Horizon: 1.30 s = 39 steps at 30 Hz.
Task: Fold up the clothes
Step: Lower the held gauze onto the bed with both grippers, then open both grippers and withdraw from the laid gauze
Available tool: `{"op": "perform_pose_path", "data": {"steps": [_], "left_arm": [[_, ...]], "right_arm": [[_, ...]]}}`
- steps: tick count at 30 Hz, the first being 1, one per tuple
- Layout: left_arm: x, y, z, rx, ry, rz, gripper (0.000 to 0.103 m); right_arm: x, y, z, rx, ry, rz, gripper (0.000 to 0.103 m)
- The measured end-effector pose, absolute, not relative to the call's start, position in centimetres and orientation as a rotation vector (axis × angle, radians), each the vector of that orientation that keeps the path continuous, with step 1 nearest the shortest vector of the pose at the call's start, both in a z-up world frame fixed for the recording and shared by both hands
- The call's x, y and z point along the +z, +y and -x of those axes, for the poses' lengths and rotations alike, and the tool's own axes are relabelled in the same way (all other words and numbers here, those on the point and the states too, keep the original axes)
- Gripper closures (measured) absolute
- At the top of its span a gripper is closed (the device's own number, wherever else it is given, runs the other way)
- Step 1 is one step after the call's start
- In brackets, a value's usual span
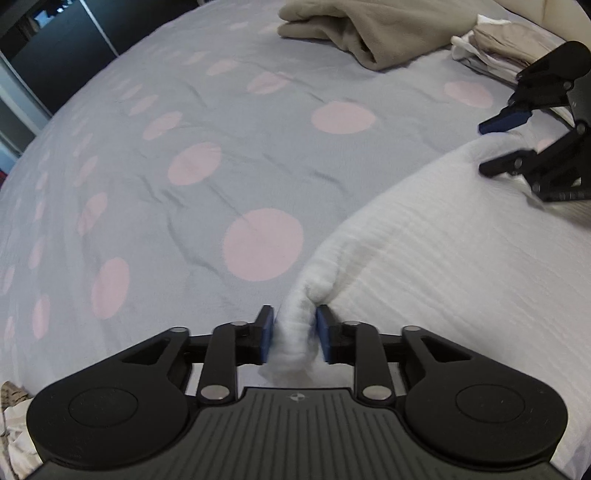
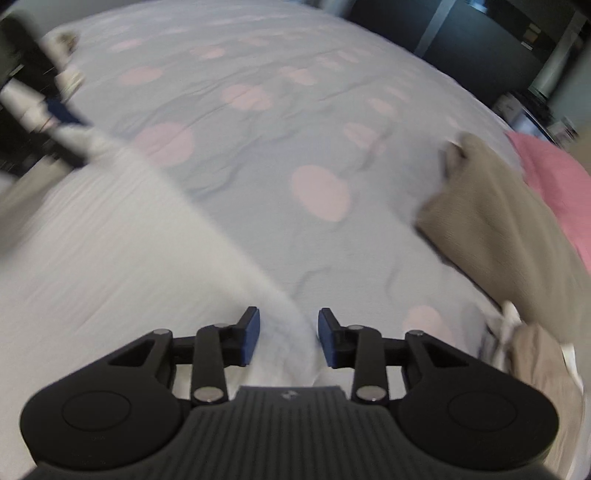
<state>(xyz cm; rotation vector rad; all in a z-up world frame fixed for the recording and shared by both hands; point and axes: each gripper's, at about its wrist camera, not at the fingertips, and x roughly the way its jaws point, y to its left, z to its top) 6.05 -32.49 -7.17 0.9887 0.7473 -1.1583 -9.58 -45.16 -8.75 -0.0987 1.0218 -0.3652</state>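
A: Item one, the task's thing?

B: White ribbed garment (image 1: 443, 258), spread over the lower right of the left wrist view on a grey bedsheet with pink dots (image 1: 184, 129). One corner is bunched into a thick roll that runs down to the bottom centre of the frame.

A: Left gripper?

B: Left gripper (image 1: 294, 334), bottom centre of its own view. Blue pads (image 1: 266, 334) pressed against both sides of the bunched corner; clamped on the garment.

A: Right gripper?

B: Right gripper (image 2: 289, 338), bottom centre of the right wrist view, which is motion-blurred. Jaws stand apart. The garment's edge (image 2: 110, 240) runs from the upper left of the frame down into the gap between the fingers, but the pads are not pressed to it. In the left wrist view the same gripper (image 1: 491, 147) appears at the right edge, jaws spread, over the far edge of the garment.

A: Other cloth?

B: Beige folded garment (image 1: 351, 29), top centre of the left wrist view, well apart from both tongs. Pale folded stack (image 1: 495, 48), upper right. Pink cloth (image 2: 554, 177), right edge of the right wrist view, behind the beige piece.

A: Background?

B: Dark cabinet (image 1: 62, 48), upper left.
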Motion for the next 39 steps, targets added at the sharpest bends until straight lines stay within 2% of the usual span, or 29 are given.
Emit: {"op": "perform_pose_path", "data": {"steps": [2, 11, 15, 20, 26, 36, 39], "left_arm": [[-6.3, -31.8, -6.1, -1.125, 0.731, -0.961, 0.067], [-2.2, -27.4, -2.9, -1.151, 0.708, -0.786, 0.067], [-1.2, -25.2, 0.6, -1.234, 0.697, -0.707, 0.068], [-2.3, -23.1, 5.1, -1.237, 0.662, -0.657, 0.072], [-4.0, -20.9, 9.9, -1.223, 0.625, -0.597, 0.073], [-10.3, -21.1, 8.8, -1.134, 0.786, -0.592, 0.075], [-10.9, -21.1, 8.9, -1.129, 0.784, -0.595, 0.075]], "right_arm": [[-7.8, -45.7, 10.4, -0.402, 0.999, 0.046, 0.066], [-4.6, -43.6, 14.8, -0.419, 0.911, -0.156, 0.064], [-3.4, -39.8, 17.1, -0.401, 0.865, -0.127, 0.065], [-3.5, -34.3, 20.6, -0.444, 0.770, -0.150, 0.066], [-6.0, -30.5, 23.3, -0.482, 0.726, -0.137, 0.067], [-11.2, -31.5, 22.7, -0.445, 0.791, -0.193, 0.066], [-12.0, -32.7, 22.8, -0.435, 0.786, -0.263, 0.066]]}}
